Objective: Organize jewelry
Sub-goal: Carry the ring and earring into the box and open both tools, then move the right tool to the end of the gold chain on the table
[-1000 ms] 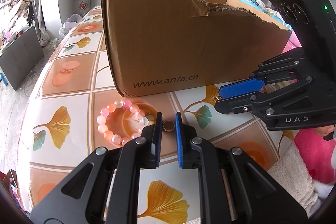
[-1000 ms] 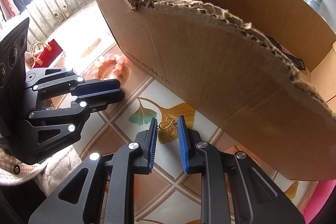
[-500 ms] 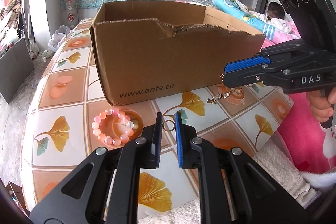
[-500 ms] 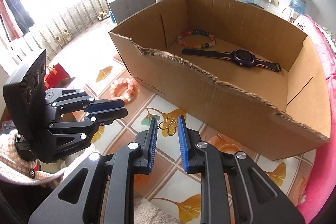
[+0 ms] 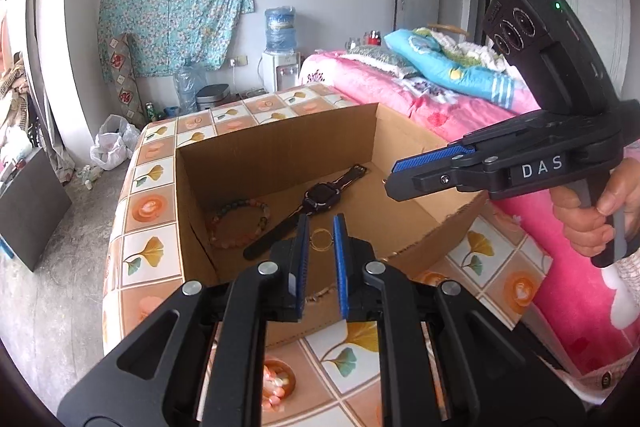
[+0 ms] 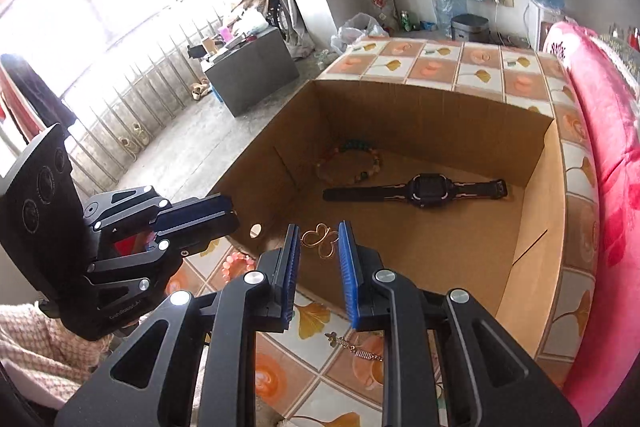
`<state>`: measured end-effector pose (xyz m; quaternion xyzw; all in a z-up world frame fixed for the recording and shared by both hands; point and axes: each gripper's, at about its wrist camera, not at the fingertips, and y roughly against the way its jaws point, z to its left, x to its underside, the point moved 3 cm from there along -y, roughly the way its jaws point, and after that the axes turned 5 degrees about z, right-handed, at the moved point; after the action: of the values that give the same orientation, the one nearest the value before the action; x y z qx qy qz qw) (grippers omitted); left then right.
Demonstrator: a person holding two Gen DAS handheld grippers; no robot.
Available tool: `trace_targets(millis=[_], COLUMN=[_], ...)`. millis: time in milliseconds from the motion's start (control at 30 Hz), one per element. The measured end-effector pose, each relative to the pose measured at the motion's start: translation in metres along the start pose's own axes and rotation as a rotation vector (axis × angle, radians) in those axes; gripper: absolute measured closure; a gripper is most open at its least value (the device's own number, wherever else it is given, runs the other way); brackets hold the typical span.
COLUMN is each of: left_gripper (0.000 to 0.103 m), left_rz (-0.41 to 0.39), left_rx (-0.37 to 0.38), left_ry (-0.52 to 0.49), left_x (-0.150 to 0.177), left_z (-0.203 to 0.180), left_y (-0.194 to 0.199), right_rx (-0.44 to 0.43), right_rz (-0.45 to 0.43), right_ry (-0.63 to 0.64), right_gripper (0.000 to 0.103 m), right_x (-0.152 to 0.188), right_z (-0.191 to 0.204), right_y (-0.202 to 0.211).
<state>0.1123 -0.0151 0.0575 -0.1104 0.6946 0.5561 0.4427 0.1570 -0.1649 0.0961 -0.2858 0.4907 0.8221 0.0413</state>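
Two tools clamped: left tool [image 5: 319,241] on ring [image 5: 320,240], right tool [image 6: 320,243] on butterfly charm [image 6: 319,241], over box [image 6: 432,95], near six o'clock wall; release inside due next.

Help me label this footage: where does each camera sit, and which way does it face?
Left wrist: on the left gripper, angled down into the cardboard box; its fingers clamp a gold ring; the right gripper and a hand show at right.
Right wrist: on the right gripper, angled down over the box's near wall; it clamps a gold wire ornament; the left gripper shows at left.
Shared: the box, black watch, bead bracelet, tiled tabletop.
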Motion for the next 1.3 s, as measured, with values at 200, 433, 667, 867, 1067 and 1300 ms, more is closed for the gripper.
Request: trace_targets(millis=[200,433,667,867,1067,1300], left_gripper=[0.092,0.083,0.083,0.083,0.078,0.076], left_rz=[0.239,0.305,0.293,0.211,0.047,-0.019], left_rx=[0.041,0.029,0.007,0.005,0.075,0.221], left_ry=[0.082,0.138,0.162,0.171,0.142,0.090], left_x=[-0.016,-0.019,-0.021,-0.026,-0.015,0.037], left_z=[0.021,0.032,0.036,0.036,0.019,-0.016], left_y=[-0.073,-0.095,-0.096,-0.074,-0.024,0.016], right_rx=[-0.023,-0.059,-0.071,-0.071,-0.116,-0.155], right_rz=[0.202,0.221,0.189,0.092,-0.119,-0.264], right_ry=[-0.132,-0.162,-0.185,-0.171,-0.112,-0.048], right_gripper=[0.083,0.081,0.079,0.079,0.079,0.078], right_x=[-0.015,-0.021,-0.021,-0.018,0.010,0.098], right_z=[-0.043,-0.056,-0.064,-0.061,-0.043,-0.016], right_y=[-0.071,-0.091,-0.086,-0.057,0.006,0.042])
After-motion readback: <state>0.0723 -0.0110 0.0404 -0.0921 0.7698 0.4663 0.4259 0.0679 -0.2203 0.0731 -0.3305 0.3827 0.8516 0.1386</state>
